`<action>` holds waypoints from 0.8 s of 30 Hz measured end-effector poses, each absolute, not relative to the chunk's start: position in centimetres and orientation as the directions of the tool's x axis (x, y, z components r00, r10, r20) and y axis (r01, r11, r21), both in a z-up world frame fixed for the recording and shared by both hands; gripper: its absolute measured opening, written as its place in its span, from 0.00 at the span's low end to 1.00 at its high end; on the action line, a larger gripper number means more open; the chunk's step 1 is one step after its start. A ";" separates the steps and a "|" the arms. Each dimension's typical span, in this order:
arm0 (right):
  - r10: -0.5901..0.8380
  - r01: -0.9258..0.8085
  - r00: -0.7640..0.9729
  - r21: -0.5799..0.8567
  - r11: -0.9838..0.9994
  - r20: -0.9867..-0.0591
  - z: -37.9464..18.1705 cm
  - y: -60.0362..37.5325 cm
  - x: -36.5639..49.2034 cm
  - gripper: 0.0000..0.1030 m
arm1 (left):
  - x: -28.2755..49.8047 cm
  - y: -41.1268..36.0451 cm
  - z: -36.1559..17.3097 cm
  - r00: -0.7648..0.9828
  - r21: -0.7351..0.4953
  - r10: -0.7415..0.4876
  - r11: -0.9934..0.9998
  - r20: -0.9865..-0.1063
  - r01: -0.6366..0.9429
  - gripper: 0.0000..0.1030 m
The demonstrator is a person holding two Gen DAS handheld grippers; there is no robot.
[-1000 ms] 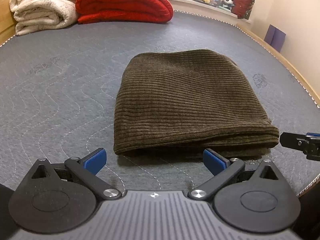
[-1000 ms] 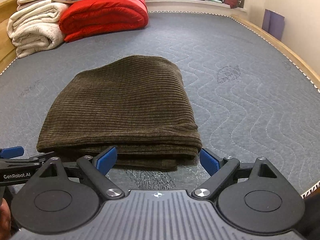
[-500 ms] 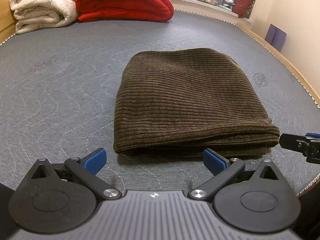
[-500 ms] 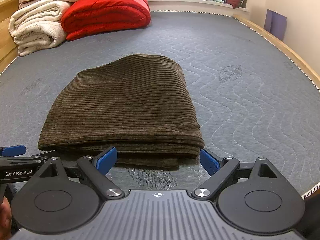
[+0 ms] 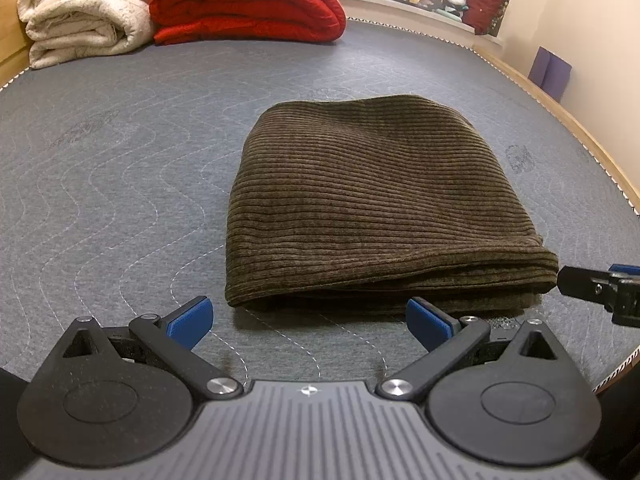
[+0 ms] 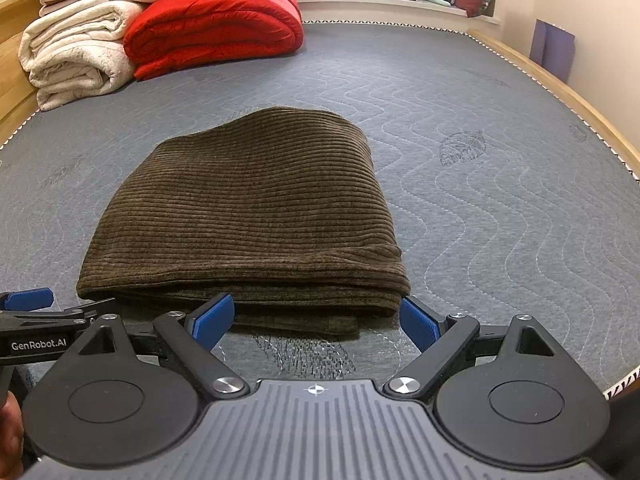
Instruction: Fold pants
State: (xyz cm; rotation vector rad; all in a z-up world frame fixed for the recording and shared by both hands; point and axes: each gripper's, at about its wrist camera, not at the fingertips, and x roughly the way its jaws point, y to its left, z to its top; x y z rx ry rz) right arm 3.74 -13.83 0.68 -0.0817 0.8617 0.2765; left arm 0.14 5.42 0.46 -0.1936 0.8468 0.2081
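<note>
While one pair of folded brown pants point(image 5: 376, 200) lies mid-frame on the gray mattress point(image 5: 120, 184), the left gripper point(image 5: 308, 322) and right gripper point(image 6: 316, 320) sit wide open below it, two folded blankets point(image 6: 212, 32) at upper left.

Left gripper point(image 5: 308, 322): black linkage arms, silver pivot screws, two round black discs, blue finger pads point(image 5: 188, 318), ribbed grey housing bearing a small crosshair mark. Right gripper point(image 6: 316, 320): identical build. White "GenRobot.AI" lettering on the left gripper's side, seen from the right wrist camera.
</note>
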 end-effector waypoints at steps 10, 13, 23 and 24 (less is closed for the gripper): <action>0.213 -0.283 0.615 0.040 0.958 -0.759 0.6 -13.9 3.7 0.88 | 0.0 5.2 0.6 0.657 -0.082 0.098 0.968 -0.747 -0.237 1.00; 0.213 -0.283 0.614 0.039 0.958 -0.760 0.6 -13.9 3.7 0.88 | 0.0 5.1 0.6 0.661 -0.080 0.095 0.970 -0.744 -0.229 1.00; 0.212 -0.282 0.610 0.041 0.958 -0.763 0.4 -14.0 3.8 0.88 | -0.1 5.1 0.5 0.665 -0.077 0.092 0.973 -0.741 -0.219 1.00; 0.212 -0.283 0.610 0.041 0.958 -0.764 0.4 -14.0 3.8 0.88 | -0.1 5.1 0.5 0.665 -0.076 0.091 0.973 -0.741 -0.218 1.00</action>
